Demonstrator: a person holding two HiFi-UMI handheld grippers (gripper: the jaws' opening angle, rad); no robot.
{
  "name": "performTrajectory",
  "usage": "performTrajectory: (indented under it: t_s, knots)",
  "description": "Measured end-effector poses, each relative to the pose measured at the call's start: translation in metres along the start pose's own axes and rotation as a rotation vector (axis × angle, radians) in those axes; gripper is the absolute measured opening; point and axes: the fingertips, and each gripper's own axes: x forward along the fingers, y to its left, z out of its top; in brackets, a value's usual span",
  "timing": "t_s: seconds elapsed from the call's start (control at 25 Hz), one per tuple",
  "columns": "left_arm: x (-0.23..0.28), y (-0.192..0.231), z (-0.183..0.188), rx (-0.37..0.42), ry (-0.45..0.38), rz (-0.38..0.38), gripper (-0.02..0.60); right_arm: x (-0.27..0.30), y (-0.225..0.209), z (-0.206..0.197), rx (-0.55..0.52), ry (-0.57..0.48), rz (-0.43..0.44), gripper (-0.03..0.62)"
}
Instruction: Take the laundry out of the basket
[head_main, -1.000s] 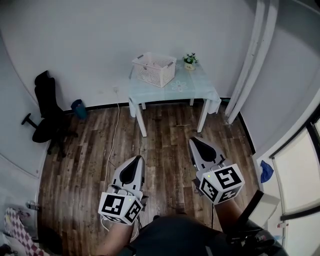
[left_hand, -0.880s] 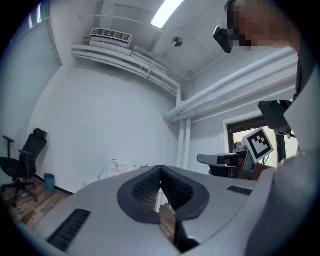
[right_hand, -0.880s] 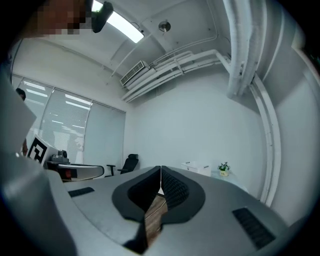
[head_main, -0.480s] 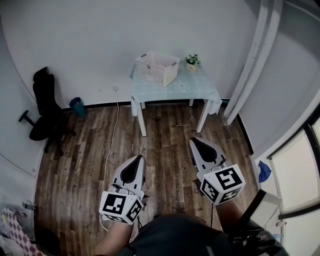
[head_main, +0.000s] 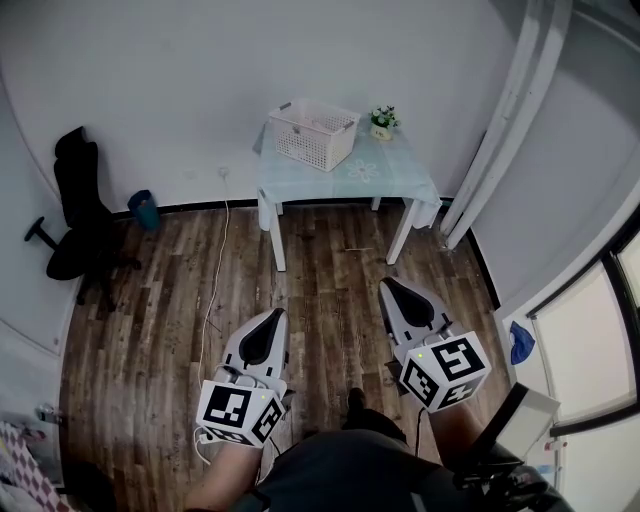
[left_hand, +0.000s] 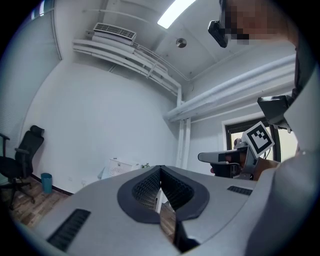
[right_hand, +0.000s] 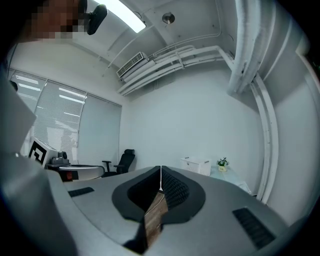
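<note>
The view has swung a little in the last second, sliding the office chair leftward. The left gripper stays low, jaws pressed together on nothing. The laundry basket sits on the table, well apart, so reaching it remains ahead. The right gripper is likewise closed and empty. The basket's contents are too distant to make out.

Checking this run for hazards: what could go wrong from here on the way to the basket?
The cable trails across the floor left of the table; a foot might catch it on the walk over. The plant stands close beside the basket, so a reaching gripper might knock it. The left gripper and right gripper are both shut and empty; they must open before any grab.
</note>
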Motion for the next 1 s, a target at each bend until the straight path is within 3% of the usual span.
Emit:
performTrajectory:
  t_s: [0.44, 1.0]
  knots:
    - [0.081, 0.033, 0.007, 0.029, 0.019, 0.056, 0.009, 0.079, -0.057, 0.008, 0.050, -0.040, 0.070, 0.017]
    - [0.219, 0.044, 0.013, 0.044, 0.032, 0.110, 0.009, 0.155, -0.172, 0.018, 0.038, -0.059, 0.112, 0.018]
